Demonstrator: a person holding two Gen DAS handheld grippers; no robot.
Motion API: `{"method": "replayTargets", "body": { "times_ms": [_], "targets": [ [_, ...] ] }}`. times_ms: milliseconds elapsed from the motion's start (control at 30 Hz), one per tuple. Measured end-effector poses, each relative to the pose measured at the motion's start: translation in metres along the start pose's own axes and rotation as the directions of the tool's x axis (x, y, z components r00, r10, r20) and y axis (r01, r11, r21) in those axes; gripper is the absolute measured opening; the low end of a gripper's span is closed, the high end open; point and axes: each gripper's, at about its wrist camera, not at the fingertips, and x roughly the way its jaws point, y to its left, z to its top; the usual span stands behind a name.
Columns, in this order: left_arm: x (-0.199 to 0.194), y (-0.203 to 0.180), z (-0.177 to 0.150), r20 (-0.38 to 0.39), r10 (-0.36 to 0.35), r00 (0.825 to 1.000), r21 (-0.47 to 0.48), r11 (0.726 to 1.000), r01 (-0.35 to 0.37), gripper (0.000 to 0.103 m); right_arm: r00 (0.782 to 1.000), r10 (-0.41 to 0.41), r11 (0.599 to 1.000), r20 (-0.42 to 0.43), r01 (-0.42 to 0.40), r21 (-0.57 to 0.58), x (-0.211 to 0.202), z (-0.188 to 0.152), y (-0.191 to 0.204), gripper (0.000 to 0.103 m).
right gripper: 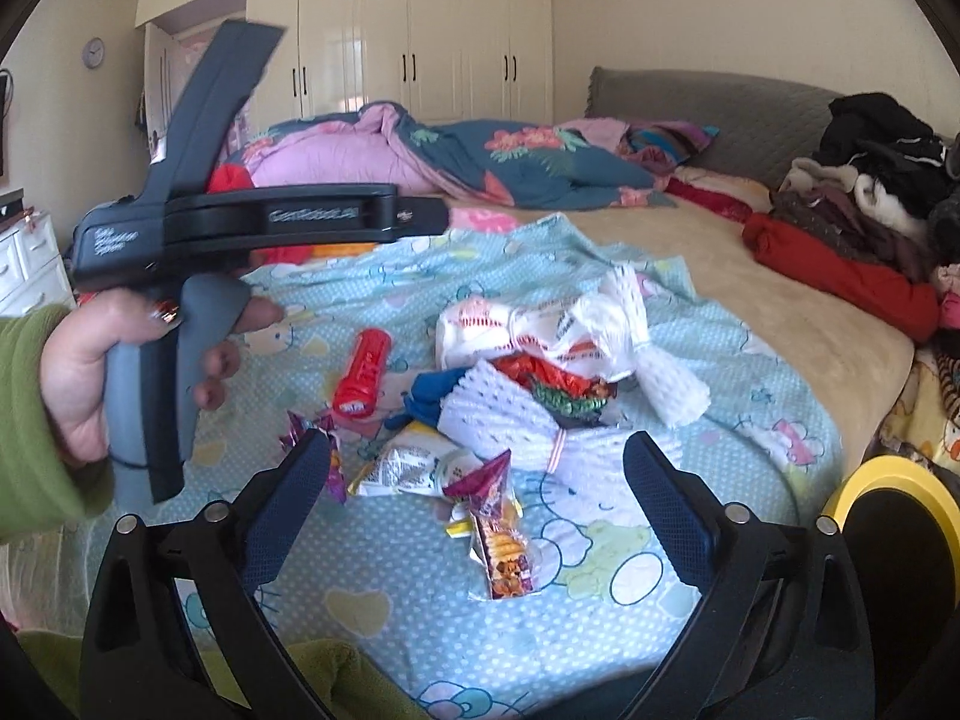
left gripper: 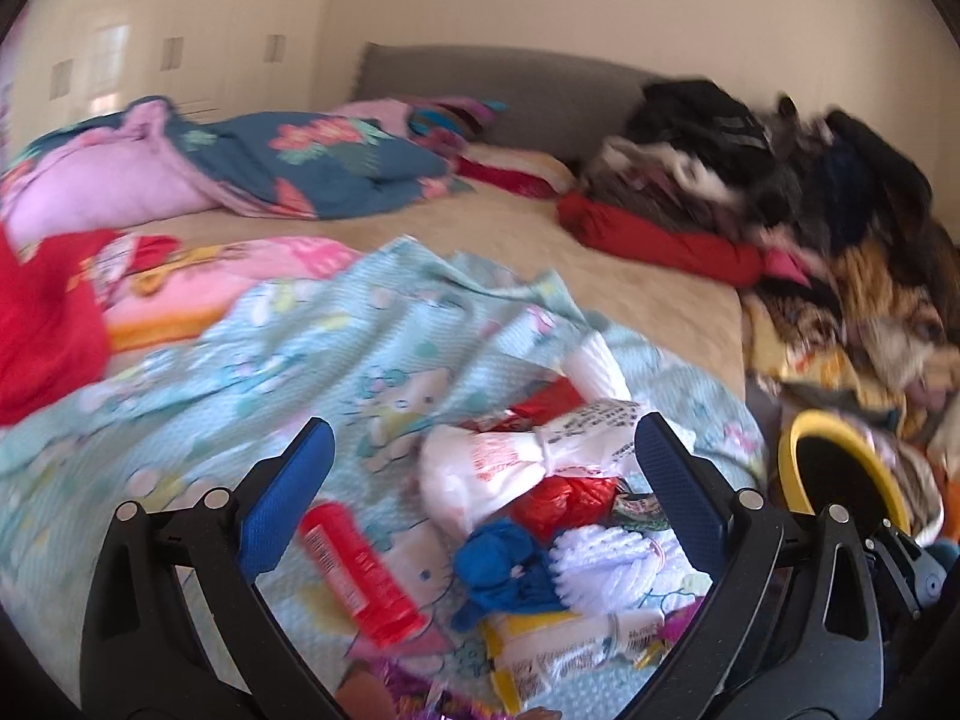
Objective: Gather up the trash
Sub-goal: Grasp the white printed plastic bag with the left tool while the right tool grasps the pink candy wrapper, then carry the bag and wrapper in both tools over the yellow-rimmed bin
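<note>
Because the trash lies in one loose heap on the soft blue cartoon-print blanket (right gripper: 384,588), the likeliest trouble is a claw closing on a fold of blanket along with a wrapper, or pinching one piece and dragging its neighbours off the heap. Both claws stand wide open with nothing between their pads: the left claw (left gripper: 486,498) hovers over the heap, and the right claw (right gripper: 477,510) hangs just short of the pieces nearest the camera. In the right wrist view the person's left hand (right gripper: 90,372), in a green sleeve, grips the left tool's handle to the left of the heap.

A second risk, as I judge it, is slippage, since most of this is thin film, foil and foam that will crumple or slide out of a shallow pinch. The red tube (right gripper: 363,375) at the heap's left edge is round and could roll away on the slack cloth if nudged.

At the middle of the heap sit white foam netting (right gripper: 504,420), a white printed plastic bag (right gripper: 480,324), a blue scrap (right gripper: 429,396) and red foil (right gripper: 528,375). On the heap's near side lie a silver-and-yellow packet (right gripper: 408,471) and a purple snack wrapper (right gripper: 501,540). A yellow-rimmed bin (right gripper: 900,540) stands off the heap's right side, past the bed's edge; a wrapper carried loosely that way could drop short of it.
</note>
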Motion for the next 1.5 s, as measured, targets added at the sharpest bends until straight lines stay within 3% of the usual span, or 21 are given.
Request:
{"method": "replayTargets", "body": {
  "times_ms": [100, 300, 367, 467, 533, 600, 800, 1067, 1300, 1500],
  "targets": [
    [0.028, -0.013, 0.006, -0.064, -0.034, 0.997, 0.079, 0.996, 0.039, 0.092, 0.998, 0.0, 1.0, -0.058, 0.0, 0.001, 0.01, -0.004, -0.005, 0.081],
    [0.072, -0.037, 0.008, -0.213, -0.083, 0.974, 0.233, 0.963, 0.133, 0.092, 0.988, 0.03, 0.999, -0.15, -0.027, 0.024, 0.029, -0.012, -0.012, 0.061],
    [0.077, -0.041, 0.009, -0.221, -0.086, 0.971, 0.271, 0.952, 0.146, 0.092, 0.985, 0.044, 0.999, -0.169, -0.04, 0.028, 0.034, -0.014, -0.012, 0.056],
    [0.086, -0.046, 0.01, -0.25, -0.101, 0.963, 0.288, 0.942, 0.174, 0.092, 0.977, 0.069, 0.997, -0.202, -0.061, 0.048, 0.043, -0.015, -0.015, 0.044],
    [0.091, -0.051, 0.01, -0.259, -0.104, 0.96, 0.307, 0.934, 0.184, 0.092, 0.97, 0.096, 0.994, -0.222, -0.083, 0.067, 0.049, -0.016, -0.016, 0.03],
    [0.096, -0.056, 0.009, -0.268, -0.097, 0.959, 0.328, 0.926, 0.186, 0.092, 0.966, 0.12, 0.991, -0.227, -0.104, 0.082, 0.052, -0.015, -0.018, 0.024],
    [0.112, -0.066, 0.004, -0.323, -0.104, 0.941, 0.344, 0.913, 0.219, 0.078, 0.97, 0.154, 0.983, -0.186, -0.132, 0.125, 0.045, -0.011, -0.031, 0.02],
    [0.122, -0.078, -0.002, -0.339, -0.036, 0.94, 0.413, 0.892, 0.183, 0.053, 0.978, 0.17, 0.974, -0.12, -0.148, 0.173, 0.028, -0.006, -0.047, 0.02],
    [0.115, -0.068, 0.003, -0.302, 0.012, 0.953, 0.383, 0.917, 0.11, 0.031, 0.985, 0.161, 0.966, -0.062, -0.144, 0.213, 0.013, 0.002, -0.062, 0.02],
    [0.089, -0.045, 0.019, -0.211, 0.013, 0.977, 0.271, 0.961, 0.046, 0.024, 0.99, 0.139, 0.964, -0.017, -0.131, 0.23, 0.001, 0.005, -0.073, 0.02]
  ]
}}
